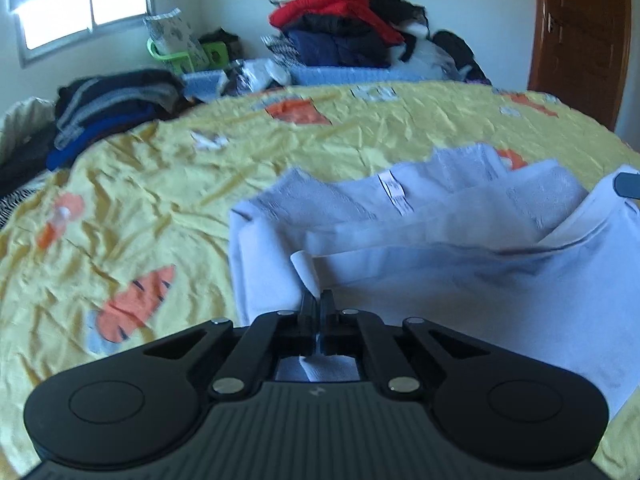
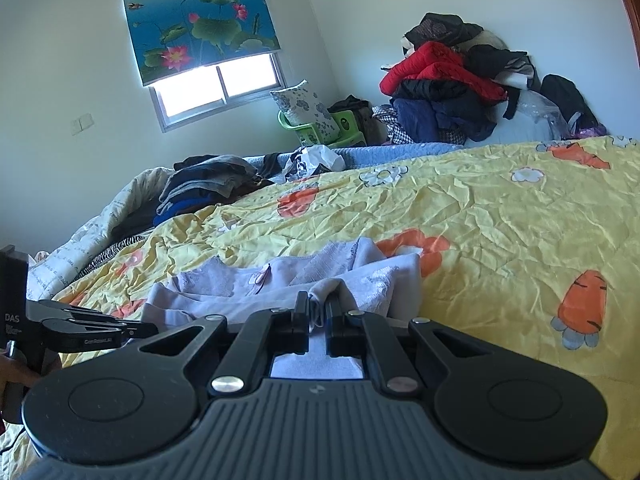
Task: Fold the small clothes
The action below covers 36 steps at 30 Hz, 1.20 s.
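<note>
Two black grippers are pinching one pale lavender garment [image 1: 460, 248] on a wrinkled yellow bedspread [image 1: 160, 184] printed with orange carrots; from the left wrist, the left gripper [image 1: 317, 300] is clamping its jaws tight on a thin rolled edge of soft knit, likely to lift that side for a fold, with the cloth spreading ahead and right of the jaws. From the right wrist, the right gripper [image 2: 318, 306] is gripping a bunched fold of the garment [image 2: 248, 284], which is lying just ahead and left of its jaws.
</note>
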Tool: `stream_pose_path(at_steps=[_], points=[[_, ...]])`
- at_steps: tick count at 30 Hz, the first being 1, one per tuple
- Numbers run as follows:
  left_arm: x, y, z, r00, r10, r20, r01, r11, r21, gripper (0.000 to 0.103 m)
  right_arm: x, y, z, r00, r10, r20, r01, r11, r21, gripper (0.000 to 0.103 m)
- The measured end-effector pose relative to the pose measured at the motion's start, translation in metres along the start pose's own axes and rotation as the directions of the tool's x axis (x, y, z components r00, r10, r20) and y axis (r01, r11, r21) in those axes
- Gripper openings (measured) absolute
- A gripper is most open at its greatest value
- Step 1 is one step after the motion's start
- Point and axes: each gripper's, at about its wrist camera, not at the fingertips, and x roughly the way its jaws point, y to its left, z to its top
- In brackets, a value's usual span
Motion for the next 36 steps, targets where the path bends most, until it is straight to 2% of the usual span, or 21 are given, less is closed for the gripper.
stream_pose_path(at_steps=[5, 10, 15, 25, 34, 36], points=[[-0.014, 0.009, 0.014, 0.997, 0.029, 0.071, -0.026, 0.999, -0.042, 0.001, 0.001, 0.006, 0.011, 1.000, 0.008, 0.023, -0.008, 1.000, -0.020, 0.010], [-0.014, 0.018, 0.028, 0.992, 0.080, 0.099, -0.075, 0.996, -0.056, 0.001, 0.009, 0.009, 0.023, 0.999, 0.004, 0.048, -0.003, 1.000, -0.027, 0.010], [0.001, 0.022, 0.042, 0.991, 0.097, 0.091, -0.093, 0.994, -0.051, 0.001, 0.030, 0.000, 0.032, 0.999, 0.002, 0.048, -0.004, 0.999, 0.033, 0.010], [0.037, 0.019, 0.062, 0.988, 0.134, 0.077, -0.132, 0.991, -0.022, 0.001, 0.074, -0.016, 0.040, 0.998, -0.057, 0.037, 0.054, 0.996, 0.076, 0.010], [0.071, 0.025, 0.054, 0.987, 0.159, 0.005, -0.158, 0.986, -0.050, 0.001, 0.114, -0.048, 0.039, 0.997, -0.077, -0.031, 0.081, 0.982, 0.172, 0.010], [0.073, 0.025, 0.052, 0.987, 0.160, -0.007, -0.160, 0.986, -0.042, 0.002, 0.120, -0.049, 0.037, 0.994, -0.089, -0.070, 0.100, 0.981, 0.169, 0.018]])
